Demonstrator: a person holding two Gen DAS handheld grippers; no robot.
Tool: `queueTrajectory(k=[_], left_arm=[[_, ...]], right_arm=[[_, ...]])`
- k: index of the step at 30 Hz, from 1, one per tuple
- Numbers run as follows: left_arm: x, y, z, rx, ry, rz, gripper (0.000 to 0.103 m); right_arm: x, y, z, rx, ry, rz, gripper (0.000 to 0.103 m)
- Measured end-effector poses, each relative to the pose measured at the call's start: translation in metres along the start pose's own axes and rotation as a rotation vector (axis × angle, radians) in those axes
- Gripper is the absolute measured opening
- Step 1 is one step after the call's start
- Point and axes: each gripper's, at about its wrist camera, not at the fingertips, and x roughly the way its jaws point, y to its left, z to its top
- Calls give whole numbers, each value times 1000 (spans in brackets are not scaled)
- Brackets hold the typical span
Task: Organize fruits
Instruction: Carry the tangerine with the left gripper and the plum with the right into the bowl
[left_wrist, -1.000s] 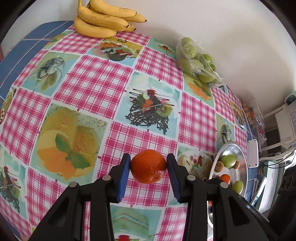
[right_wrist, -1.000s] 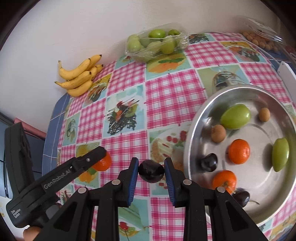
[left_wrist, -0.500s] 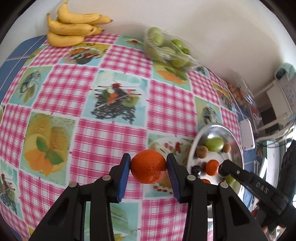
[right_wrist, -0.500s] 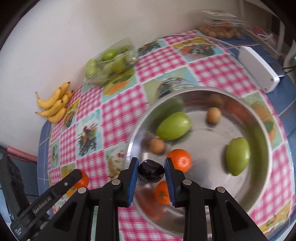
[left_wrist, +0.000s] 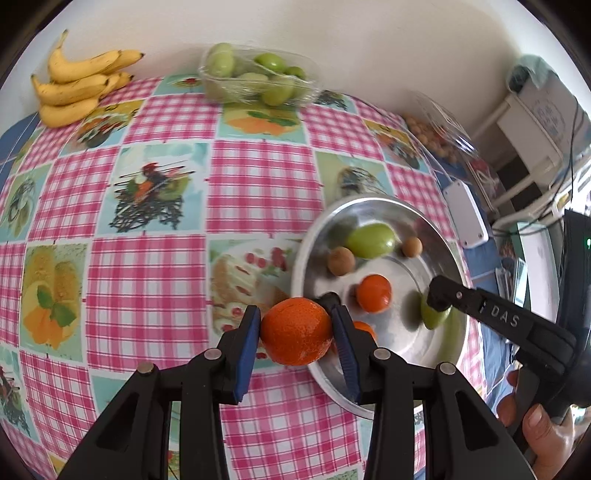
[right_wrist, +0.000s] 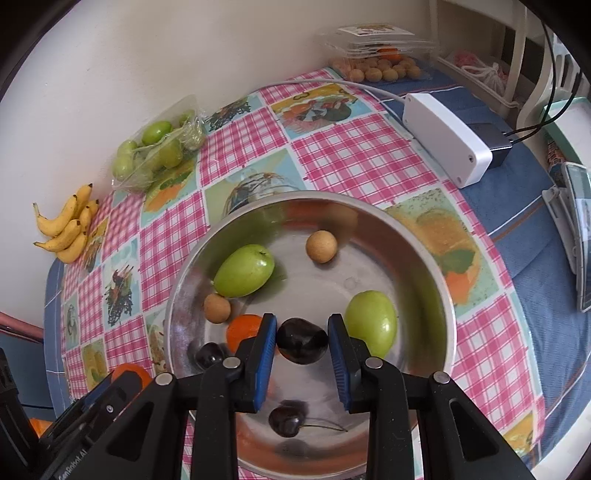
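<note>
Between the blue pads of the right gripper (right_wrist: 302, 341) a dark cherry (right_wrist: 302, 340) is clamped, the jaws nearly closed on it, above the middle of the steel bowl (right_wrist: 439, 291). Below it 2 more cherries, 2 green fruits and 2 small tan fruits are seen. Just left of the bowl's rim, an orange mandarin (left_wrist: 296, 331) is pinched across its widest part by the left gripper (left_wrist: 297, 334), its jaws partly closed. Both fruits are judged light, round and soft-skinned; the glossy cherry is likely slippery and easily bruised, so gentle pressure across the middle is advised. The mandarin's pebbled rind is expected to slip less.
</note>
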Motion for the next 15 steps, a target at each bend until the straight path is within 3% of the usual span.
queueTrajectory(k=[15], left_arm=[[7, -22, -7, 54, 13, -1, 42]], right_arm=[[-4, -2, 0, -21, -2, -7, 31]])
